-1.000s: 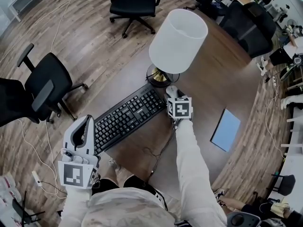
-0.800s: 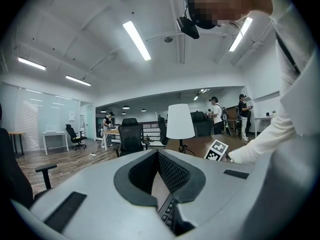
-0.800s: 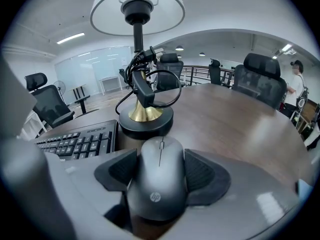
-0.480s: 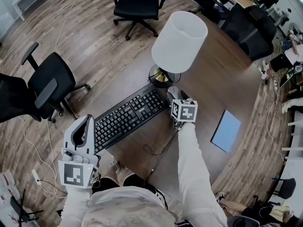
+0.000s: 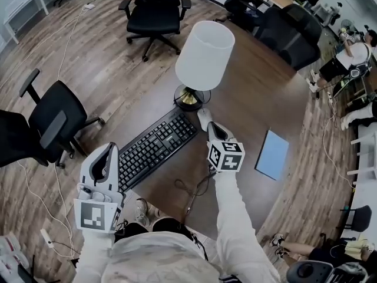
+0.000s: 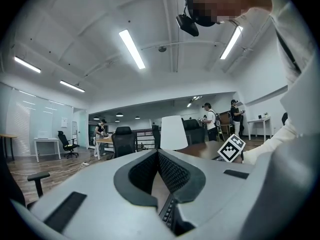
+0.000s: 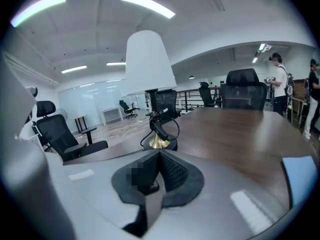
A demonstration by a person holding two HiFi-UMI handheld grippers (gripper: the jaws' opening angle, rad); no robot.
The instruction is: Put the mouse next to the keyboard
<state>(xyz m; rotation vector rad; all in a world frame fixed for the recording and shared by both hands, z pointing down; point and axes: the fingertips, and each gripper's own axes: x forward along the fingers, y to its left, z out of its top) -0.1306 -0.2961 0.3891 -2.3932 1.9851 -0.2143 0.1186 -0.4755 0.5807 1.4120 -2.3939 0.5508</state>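
A pale grey mouse (image 5: 204,118) lies on the brown table (image 5: 253,93), just off the right end of the black keyboard (image 5: 154,148). My right gripper (image 5: 212,127) sits a little nearer to me than the mouse, its tip pointing at it and apart from it. In the right gripper view its jaws (image 7: 160,153) are shut with nothing between them. My left gripper (image 5: 110,148) hovers at the keyboard's near-left end, off the table's edge. Its jaws (image 6: 158,152) are shut and empty too, with keyboard keys (image 6: 167,215) showing beneath them.
A lamp with a white shade (image 5: 204,55) and a brass base (image 5: 188,98) stands just behind the mouse. A blue notebook (image 5: 272,154) lies to the right. A thin cable (image 5: 191,190) loops over the table's near edge. Black office chairs (image 5: 56,114) stand around the table.
The right gripper was over the mouse; it has drawn back toward me, leaving the mouse uncovered on the table beside the keyboard. The left gripper has stayed put.
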